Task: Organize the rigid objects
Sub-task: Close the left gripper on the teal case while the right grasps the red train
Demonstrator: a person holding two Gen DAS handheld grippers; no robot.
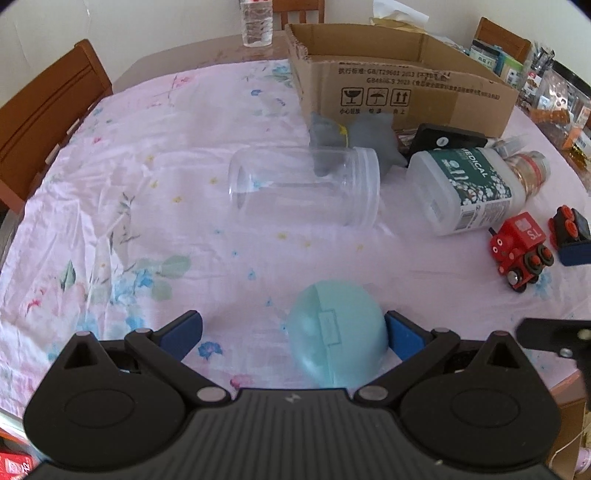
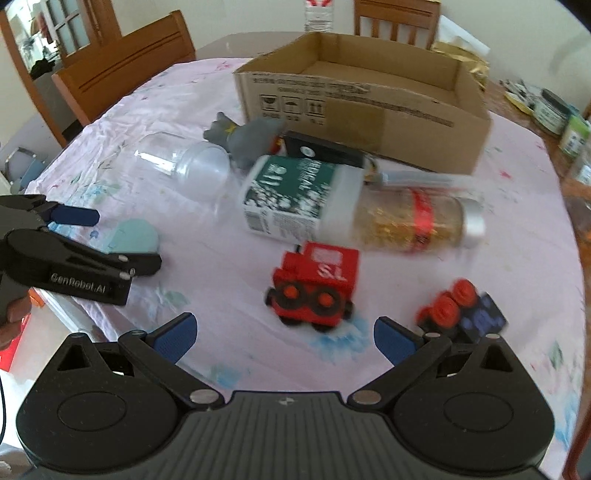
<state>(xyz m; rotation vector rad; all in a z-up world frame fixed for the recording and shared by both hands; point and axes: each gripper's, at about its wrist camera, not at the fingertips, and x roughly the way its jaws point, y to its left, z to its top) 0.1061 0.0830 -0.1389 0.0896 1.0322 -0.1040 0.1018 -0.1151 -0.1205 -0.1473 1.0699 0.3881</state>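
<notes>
Left claw [image 1: 293,334] gapes wide around the teal case [image 1: 338,338], poised to grip; right claw [image 2: 284,338], equally wide, faces the red train [image 2: 316,286] near the cardboard box [image 2: 369,107].

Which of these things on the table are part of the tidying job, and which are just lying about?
Job things:
cardboard box
clear jar
teal case
medical bottle
red toy train
blue toy wagon
glitter bottle

Lying about:
water bottle
chairs
jars at the table edge

Pink floral tablecloth [image 1: 147,192]; red toy train [image 2: 314,284]; teal case [image 1: 338,338].
</notes>
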